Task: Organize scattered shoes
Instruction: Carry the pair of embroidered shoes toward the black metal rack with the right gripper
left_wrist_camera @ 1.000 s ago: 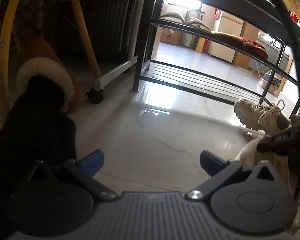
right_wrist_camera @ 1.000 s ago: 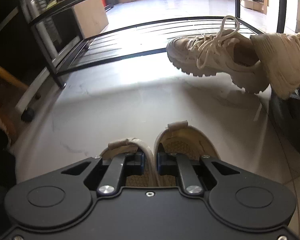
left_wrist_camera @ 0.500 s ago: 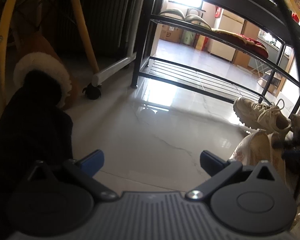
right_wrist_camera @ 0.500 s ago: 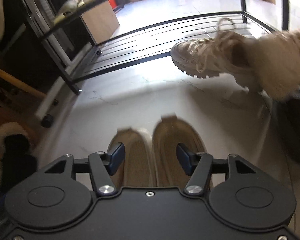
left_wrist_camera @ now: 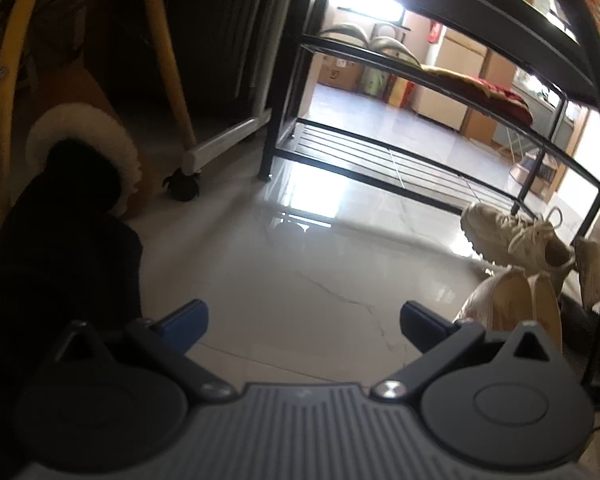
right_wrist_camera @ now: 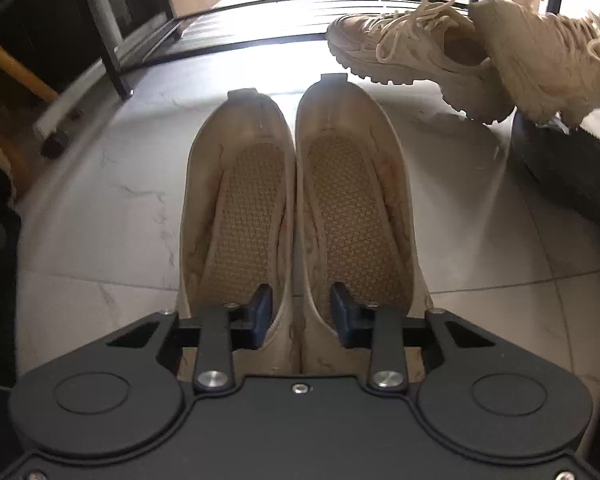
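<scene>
**Right tool over the heel end of the paired slip-ons**

The pair of cream slip-on shoes (right_wrist_camera: 296, 208) lies side by side on the pale tiled floor (right_wrist_camera: 100, 216), inner walls touching. The long axis of both shoes runs straight away from the right tool (right_wrist_camera: 300, 316): heels nearest the tool, toes pointing toward the black shoe rack (right_wrist_camera: 260, 40). One finger sits inside each shoe opening, so the two adjoining inner walls stand between the fingers. The jaws have just been closing from a wider spread; they are partly drawn together, and a narrow gap is visible between each pad and the wall beside it, so the pair is not yet clamped.

The right hand is the nearer one. The left tool (left_wrist_camera: 302, 320) hangs well apart over bare floor, jaws spread wide and empty; from its view the slip-ons appear at the far right edge.

Appearance: low-cut, soft fabric uppers, woven tan insoles, faint reddish marks on the lining. Two beige lace-up sneakers (right_wrist_camera: 472, 52) lie tumbled beyond, near the rack's bottom shelf.

Judgement: closing further on both inner walls should allow lifting the pair as one unit.
</scene>
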### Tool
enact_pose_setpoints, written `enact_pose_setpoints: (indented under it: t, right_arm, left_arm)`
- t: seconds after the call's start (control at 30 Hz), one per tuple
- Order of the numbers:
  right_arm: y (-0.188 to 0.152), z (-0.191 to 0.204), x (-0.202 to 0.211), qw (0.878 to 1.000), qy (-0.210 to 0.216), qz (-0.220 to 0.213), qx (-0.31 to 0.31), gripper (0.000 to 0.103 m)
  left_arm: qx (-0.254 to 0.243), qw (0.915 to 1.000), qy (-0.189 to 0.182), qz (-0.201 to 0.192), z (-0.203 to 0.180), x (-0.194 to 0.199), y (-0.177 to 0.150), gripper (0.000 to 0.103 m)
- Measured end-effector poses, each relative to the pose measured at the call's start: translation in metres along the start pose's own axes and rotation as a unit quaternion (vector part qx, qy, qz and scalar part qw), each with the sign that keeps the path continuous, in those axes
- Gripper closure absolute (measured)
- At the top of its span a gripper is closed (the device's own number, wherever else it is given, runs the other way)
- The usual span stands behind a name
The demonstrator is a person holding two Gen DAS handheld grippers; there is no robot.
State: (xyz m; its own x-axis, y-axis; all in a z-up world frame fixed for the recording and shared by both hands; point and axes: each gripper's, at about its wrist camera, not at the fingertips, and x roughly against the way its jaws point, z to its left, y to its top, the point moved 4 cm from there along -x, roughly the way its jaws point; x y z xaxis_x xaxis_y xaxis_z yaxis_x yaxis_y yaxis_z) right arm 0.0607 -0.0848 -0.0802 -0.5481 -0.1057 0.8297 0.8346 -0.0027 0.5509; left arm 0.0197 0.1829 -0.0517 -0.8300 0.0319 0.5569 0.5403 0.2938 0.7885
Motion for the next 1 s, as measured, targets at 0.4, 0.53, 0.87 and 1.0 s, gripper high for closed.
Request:
enact_pose_setpoints:
  t: [0.4,0.53,0.87,1.0]
  right_arm:
    - [0.020,-0.003,-0.004,1.000,0.017,-0.013,-0.004,0.096]
    - [0.029,-0.002,-0.010,1.000,0.015,-0.017,0.000,0.096]
    - [0.061,0.002,-0.033,0.999,0.007,-0.029,0.012,0.096]
    - [0.073,0.001,-0.041,0.999,0.010,-0.030,0.008,0.096]
  left_arm:
    - [-0.003,1.0000,-0.006,-0.001,-0.002,-0.001,0.001,0.001]
    - [-0.002,1.0000,-0.004,0.000,-0.002,-0.001,0.001,0.001]
    - [-0.010,0.9999,-0.001,0.004,-0.003,-0.004,0.000,0.001]
    - [-0.015,0.9999,0.002,0.006,-0.004,-0.006,-0.001,0.001]
